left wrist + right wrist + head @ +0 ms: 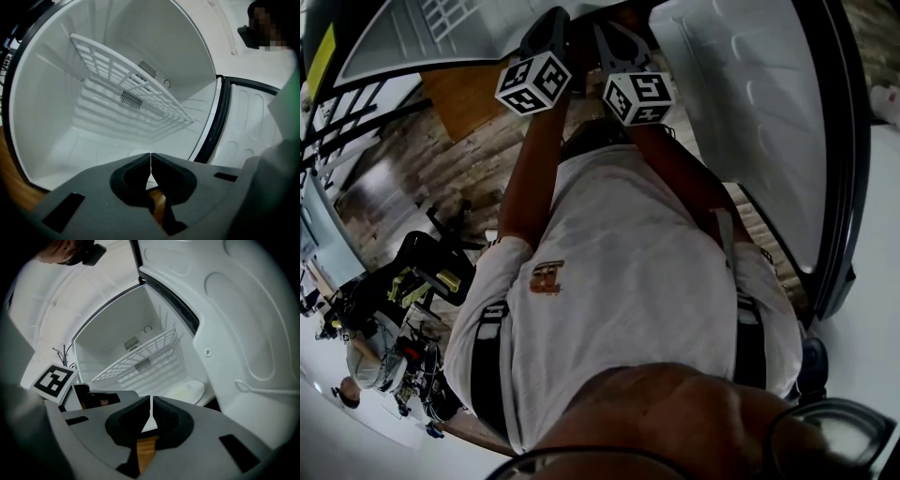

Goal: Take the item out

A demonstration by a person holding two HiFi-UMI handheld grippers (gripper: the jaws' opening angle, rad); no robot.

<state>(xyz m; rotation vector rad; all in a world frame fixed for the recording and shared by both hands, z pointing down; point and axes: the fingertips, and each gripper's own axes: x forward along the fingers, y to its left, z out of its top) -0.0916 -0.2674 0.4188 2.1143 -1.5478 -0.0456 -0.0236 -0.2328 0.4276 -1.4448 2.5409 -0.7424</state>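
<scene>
Right gripper view looks into an open white fridge (108,341) with a wire shelf (140,359); where the item lies I cannot tell. Facing the compartment, the right gripper (150,401) and left gripper (150,158) are both pressed together, empty.

The person wears a white short-sleeved T-shirt (628,281) with a small brown logo (547,277) on it. Black straps (490,361) with grey bands run over both shoulders. The right gripper (151,404) has a matte grey shell with dark rectangular slots (237,452) and black ribbed pads (166,416). The left gripper (150,159) has the same grey shell and black pads. Each carries a white cube with black square markers: the left cube (533,82) and the right cube (637,97).
</scene>
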